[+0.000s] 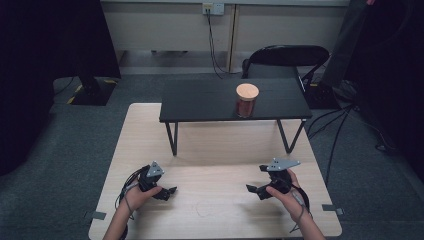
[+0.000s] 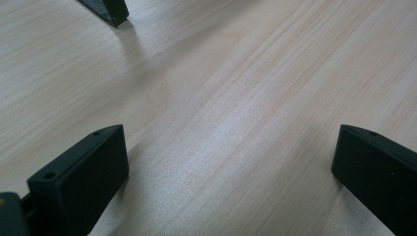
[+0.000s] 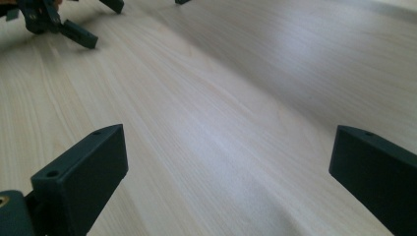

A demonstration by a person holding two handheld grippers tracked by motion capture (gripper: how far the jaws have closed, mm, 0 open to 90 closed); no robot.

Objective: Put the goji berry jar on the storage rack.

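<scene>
A glass jar (image 1: pixel 247 101) with a round wooden lid and reddish contents stands on a low black shelf (image 1: pixel 210 100) at the far side of the light wood table (image 1: pixel 215 150). Near the table's front left, my left gripper (image 1: pixel 170 192) is held low over the wood, open, with nothing between its jaws (image 2: pixel 231 162). At the front right my right gripper (image 1: pixel 252 190) is also open and empty (image 3: pixel 228 162), pointing toward the left one. The left gripper (image 3: pixel 54 22) shows far off in the right gripper view.
The black shelf stands on thin legs (image 1: pixel 172 137), with free room under it. A black chair (image 1: pixel 287 57) is behind the table. A dark stand base (image 1: pixel 90 90) sits on the floor at the back left, and cables (image 1: pixel 345 120) run at the right.
</scene>
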